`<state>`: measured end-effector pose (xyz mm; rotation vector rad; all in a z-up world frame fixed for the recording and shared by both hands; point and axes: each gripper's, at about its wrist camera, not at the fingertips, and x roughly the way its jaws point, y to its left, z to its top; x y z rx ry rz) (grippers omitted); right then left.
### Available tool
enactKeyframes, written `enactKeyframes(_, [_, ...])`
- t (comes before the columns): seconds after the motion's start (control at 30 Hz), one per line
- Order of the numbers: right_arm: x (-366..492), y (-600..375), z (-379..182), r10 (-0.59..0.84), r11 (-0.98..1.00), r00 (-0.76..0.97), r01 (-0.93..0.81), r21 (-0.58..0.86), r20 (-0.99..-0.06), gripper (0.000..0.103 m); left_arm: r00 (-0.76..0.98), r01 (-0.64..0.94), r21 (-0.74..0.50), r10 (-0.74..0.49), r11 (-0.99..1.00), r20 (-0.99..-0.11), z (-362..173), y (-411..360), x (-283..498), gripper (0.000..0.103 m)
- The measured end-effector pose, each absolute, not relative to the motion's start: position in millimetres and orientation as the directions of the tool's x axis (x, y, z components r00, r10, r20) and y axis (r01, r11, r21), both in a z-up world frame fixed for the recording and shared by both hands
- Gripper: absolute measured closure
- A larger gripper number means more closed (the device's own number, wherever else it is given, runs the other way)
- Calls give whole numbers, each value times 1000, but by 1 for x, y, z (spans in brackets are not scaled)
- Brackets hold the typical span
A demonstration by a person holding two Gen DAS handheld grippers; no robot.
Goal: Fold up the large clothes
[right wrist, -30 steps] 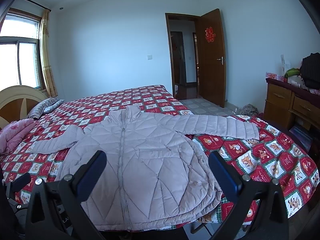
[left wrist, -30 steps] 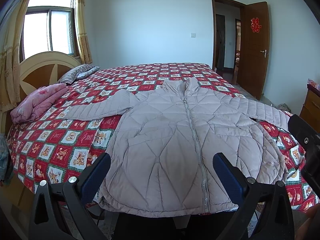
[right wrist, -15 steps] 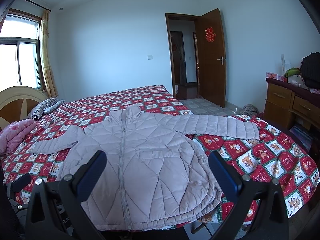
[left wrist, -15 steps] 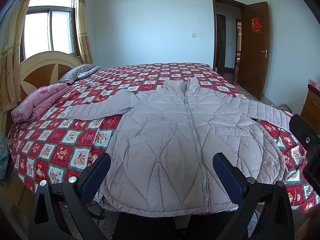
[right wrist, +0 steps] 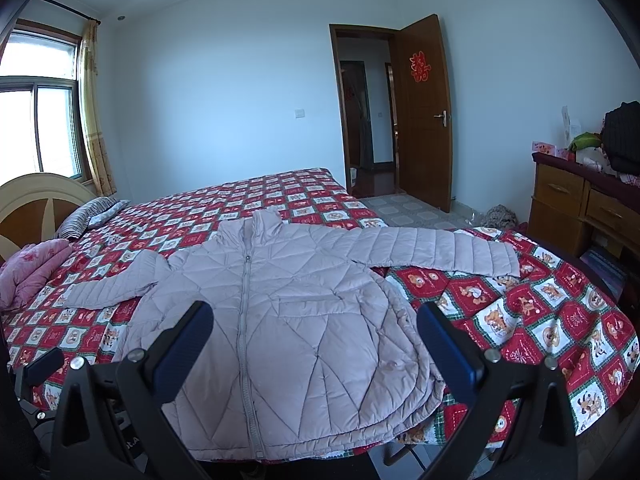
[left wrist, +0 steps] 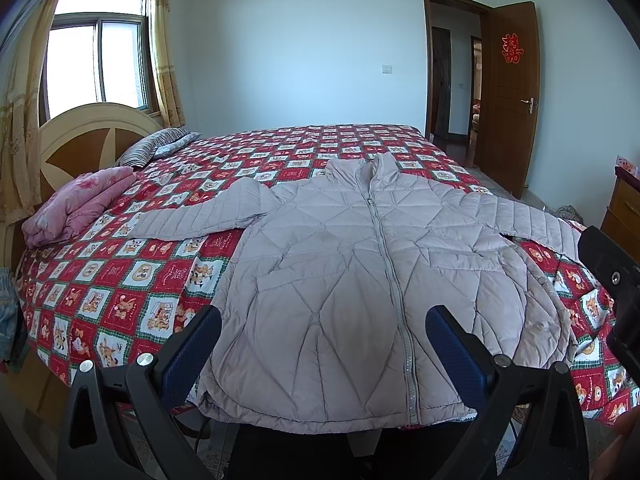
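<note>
Through the left wrist camera we see our left gripper (left wrist: 322, 344) held with its two blue-padded fingers (left wrist: 192, 346) spread wide and nothing between them. The pale quilted jacket (left wrist: 360, 276) lies flat and zipped on the bed's red patterned quilt (left wrist: 120, 280), front up, collar toward the far wall and hem at the near edge of the bed. The hem hangs just over that edge, and the lower part of the jacket fills the gap between our open jaws, though the pads stay short of the fabric and do not touch it. One sleeve stretches out from the jacket toward the pink folded blanket (left wrist: 76, 208) by the headboard; the other runs the opposite way toward the dark body of the other gripper at the frame's edge.

Through the right wrist camera our right gripper (right wrist: 314, 340) also stands wide open and empty. The jacket (right wrist: 288, 312) again sits between and beyond the two fingers (right wrist: 446, 350), its zipper nearer the finger on the jacket's headboard side. The far sleeve extends flat across the quilt (right wrist: 540, 312) away from the jacket toward the wooden dresser (right wrist: 576, 204). Beyond the jacket's collar we see the open door (right wrist: 424, 120).
</note>
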<state>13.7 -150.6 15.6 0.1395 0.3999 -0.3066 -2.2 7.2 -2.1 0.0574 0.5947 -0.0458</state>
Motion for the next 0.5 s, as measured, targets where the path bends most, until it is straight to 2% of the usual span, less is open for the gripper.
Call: enactKeyframes(0.5, [15, -152, 16, -265, 944, 875, 320, 74, -406, 0, 829, 59, 43, -25, 997, -559, -3, 6, -1, 1])
